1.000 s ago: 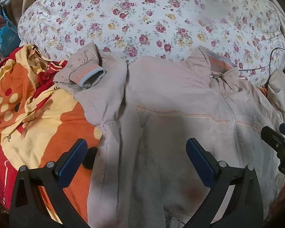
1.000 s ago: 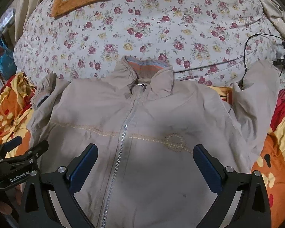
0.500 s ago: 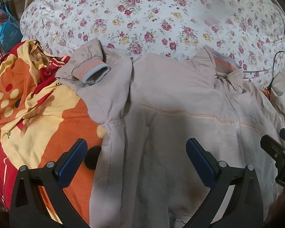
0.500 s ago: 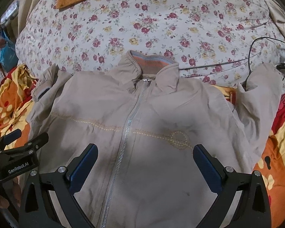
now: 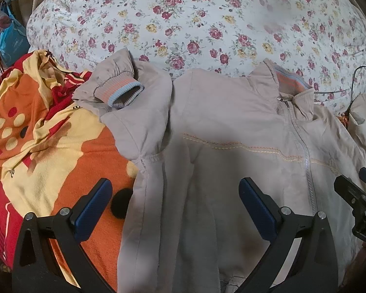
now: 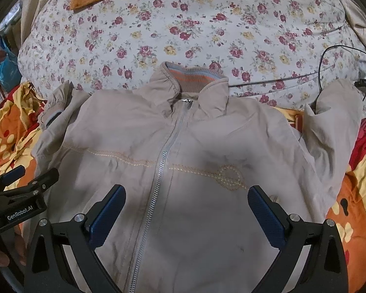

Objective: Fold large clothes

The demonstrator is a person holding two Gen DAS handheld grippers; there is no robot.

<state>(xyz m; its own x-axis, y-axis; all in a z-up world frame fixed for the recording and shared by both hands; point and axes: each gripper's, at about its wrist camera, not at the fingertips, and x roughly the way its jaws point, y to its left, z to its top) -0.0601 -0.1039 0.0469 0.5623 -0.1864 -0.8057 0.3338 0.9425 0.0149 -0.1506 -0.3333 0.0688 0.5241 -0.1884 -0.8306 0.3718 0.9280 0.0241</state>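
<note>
Both grippers pulled back a little, jacket lying flat and zipped, no fold begun.

Nearest, left gripper [image 5: 174,200] spread wide above the jacket's [image 5: 231,127] left side, blue pads [image 5: 92,205] clear of the cloth, gripping nothing; right gripper [image 6: 186,207] likewise wide, hovering empty over the zipper [image 6: 163,156] and chest. Since a second ago, more of the garment in frame, so probably lining up for a first grab. Farther off, cuffed sleeve [image 5: 124,92] doubled onto the orange blanket [image 5: 36,146], other sleeve [image 6: 334,127] flung outward, collar [image 6: 192,78] against the floral sheet [image 6: 183,24].
</note>
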